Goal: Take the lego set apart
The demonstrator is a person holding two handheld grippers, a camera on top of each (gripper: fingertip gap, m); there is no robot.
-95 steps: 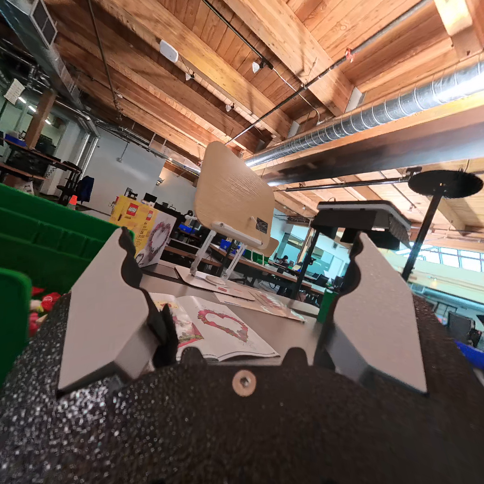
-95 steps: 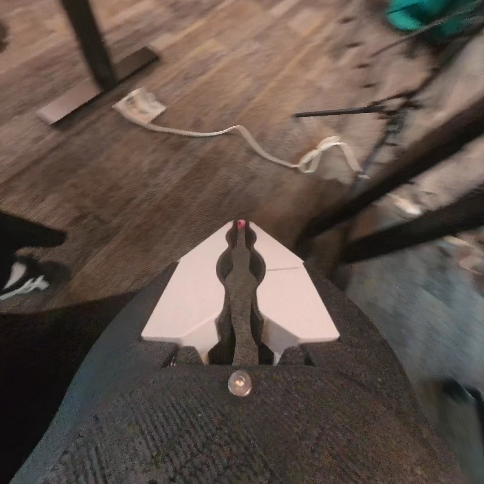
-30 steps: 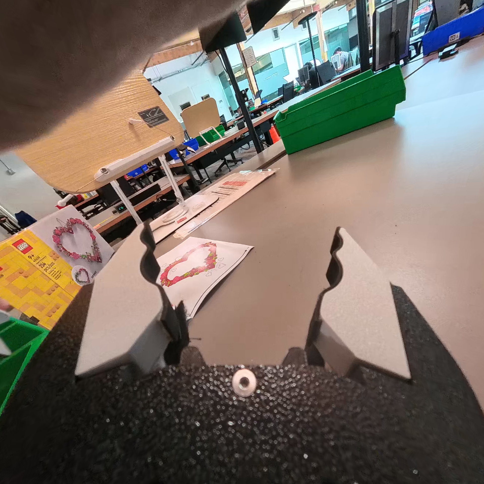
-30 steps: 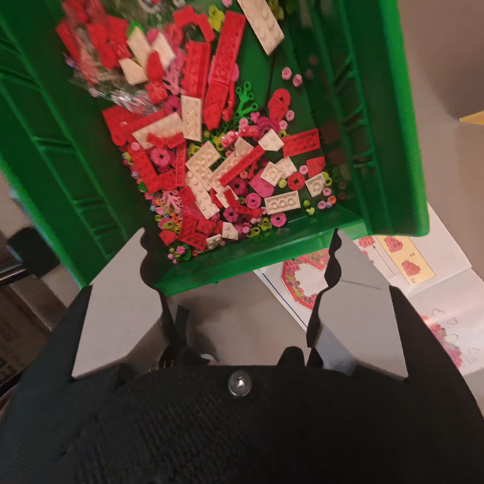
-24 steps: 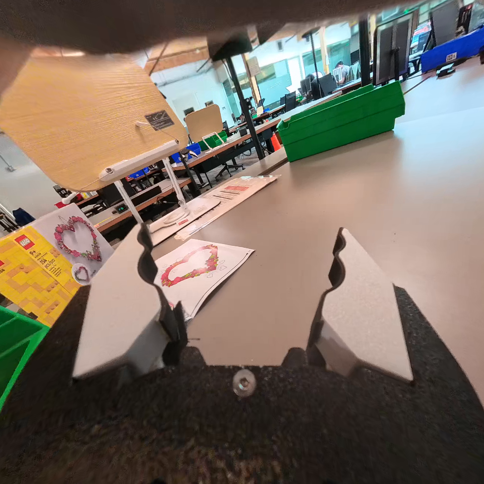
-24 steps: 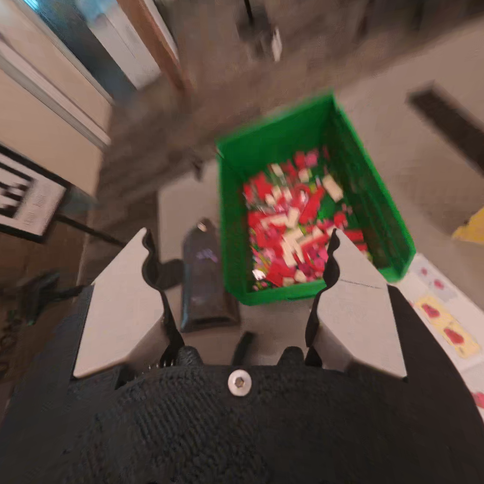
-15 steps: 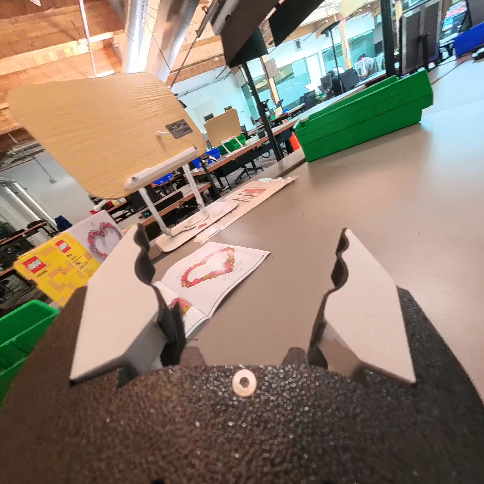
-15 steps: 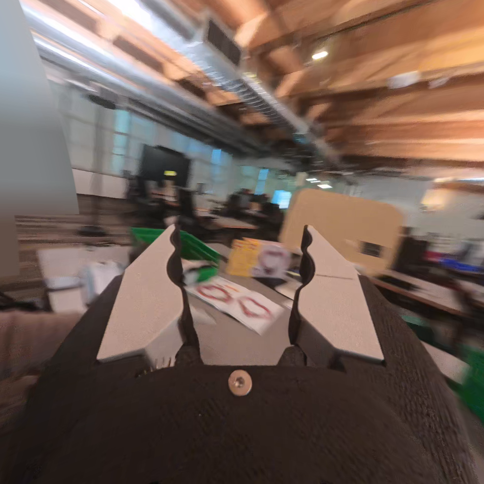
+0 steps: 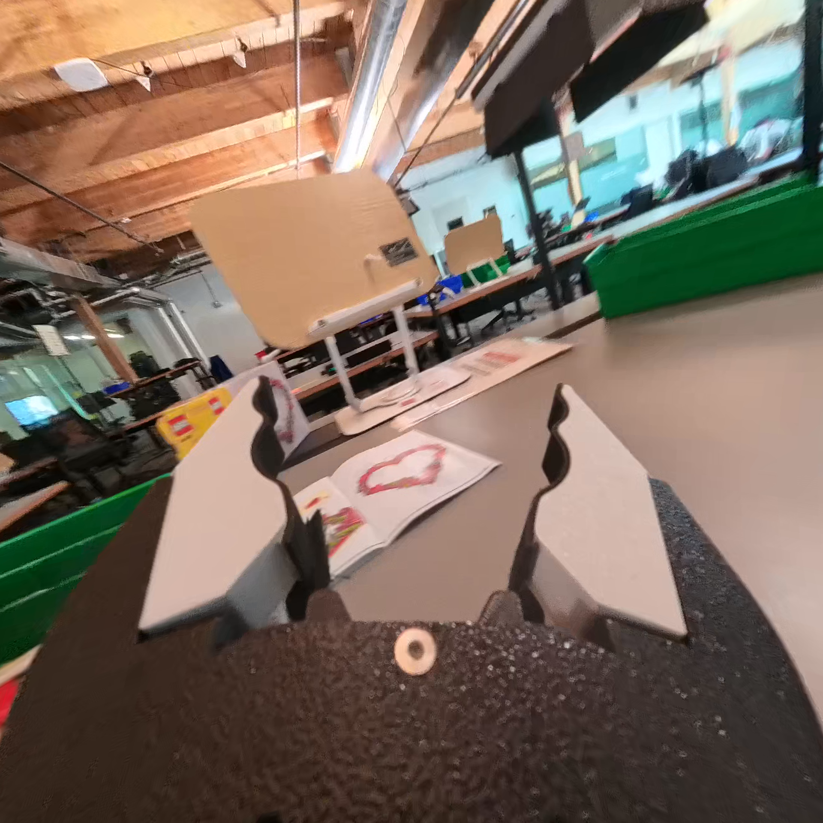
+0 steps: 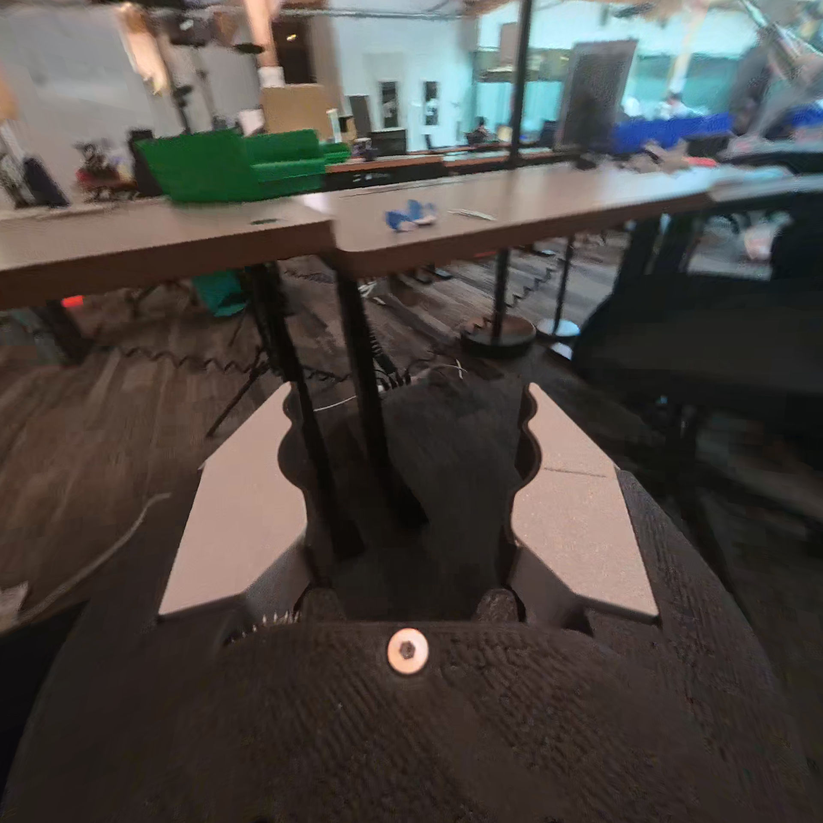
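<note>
My left gripper (image 9: 407, 392) is open and empty, held low over the grey table (image 9: 668, 401). Ahead of it lies an open instruction booklet (image 9: 401, 481) with a red heart picture. A yellow lego box (image 9: 191, 423) stands at the left behind my left finger. A green bin's wall (image 9: 53, 561) shows at the far left; its contents are hidden. My right gripper (image 10: 407, 396) is open and empty and points away from the work table, toward the floor (image 10: 89, 423) and other tables. No lego pieces show in either view.
A wooden-faced stand on white legs (image 9: 311, 271) stands behind the booklet, with flat papers (image 9: 490, 360) beside it. Green bins (image 9: 703, 262) sit at the table's far right. In the right wrist view, tables (image 10: 445, 209) with green bins (image 10: 231, 165), table legs (image 10: 356, 356) and a dark chair (image 10: 712, 356) stand ahead. Spacing between my two grippers at the tips: around 80 centimeters.
My right gripper swung from over the green bin of loose lego pieces, up past the room, and now faces the floor and other tables. My left gripper tilted up and turned left a little.
</note>
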